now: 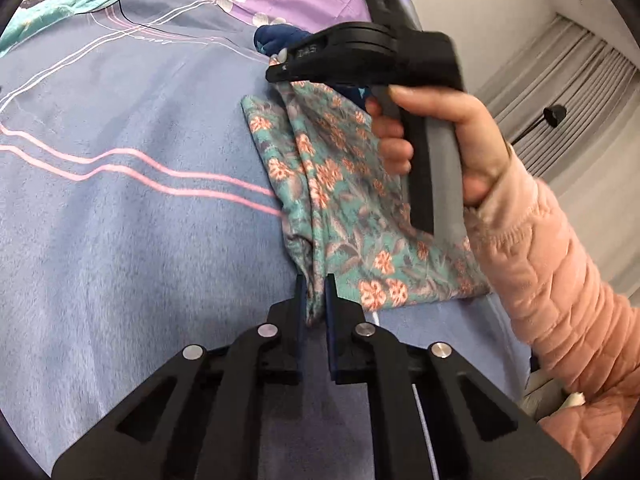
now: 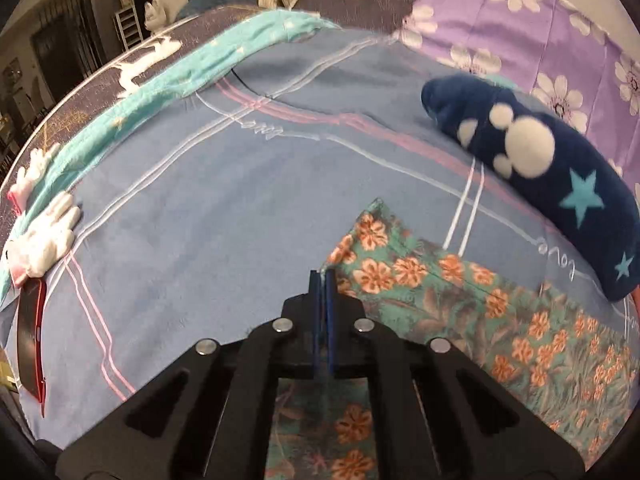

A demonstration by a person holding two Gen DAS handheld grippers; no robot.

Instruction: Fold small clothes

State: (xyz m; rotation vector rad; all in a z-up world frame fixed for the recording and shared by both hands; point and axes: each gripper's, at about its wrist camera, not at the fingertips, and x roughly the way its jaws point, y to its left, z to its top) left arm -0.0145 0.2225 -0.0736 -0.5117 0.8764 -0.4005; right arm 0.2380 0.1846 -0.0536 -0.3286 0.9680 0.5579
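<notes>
A teal floral garment (image 1: 340, 200) with orange flowers lies on the blue bedspread (image 1: 140, 220). My left gripper (image 1: 314, 284) is shut on its bunched near edge. My right gripper (image 1: 280, 70) shows in the left wrist view, held by a hand in a pink sleeve, its tip at the garment's far edge. In the right wrist view the right gripper (image 2: 323, 274) has its jaws closed on a thin edge of the floral garment (image 2: 460, 292), which spreads to the right and under the gripper.
A navy plush garment (image 2: 540, 176) with white paw and stars lies at the right. A purple flowered pillow (image 2: 540, 32) is behind it. A teal blanket strip (image 2: 180, 80), white gloves (image 2: 44, 240) and a red-edged phone (image 2: 30, 340) lie left.
</notes>
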